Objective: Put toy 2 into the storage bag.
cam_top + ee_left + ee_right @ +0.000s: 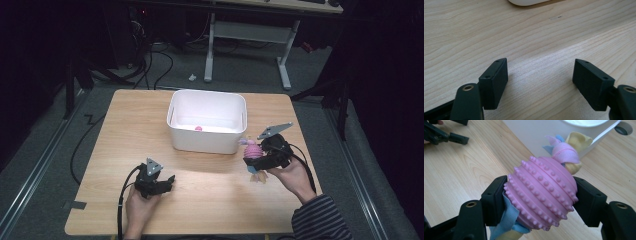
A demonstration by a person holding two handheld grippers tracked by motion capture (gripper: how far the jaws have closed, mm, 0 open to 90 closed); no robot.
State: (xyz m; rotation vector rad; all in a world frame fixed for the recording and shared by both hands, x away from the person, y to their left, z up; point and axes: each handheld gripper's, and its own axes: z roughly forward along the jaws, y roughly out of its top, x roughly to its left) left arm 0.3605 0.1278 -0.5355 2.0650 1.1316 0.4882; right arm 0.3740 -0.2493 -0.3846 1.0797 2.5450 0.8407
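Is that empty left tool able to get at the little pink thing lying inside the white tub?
Probably yes. The left tool stands open and holds nothing, bare table lies between it and the white tub, and the tub is open on top. It would have to go over the wall to reach the pink thing.

Pink studded, ribbed ball toy (541, 192) with pink, blue and yellow fabric strips, white bin (206, 122), light woodgrain bench (125, 135), black fingers (495, 200)
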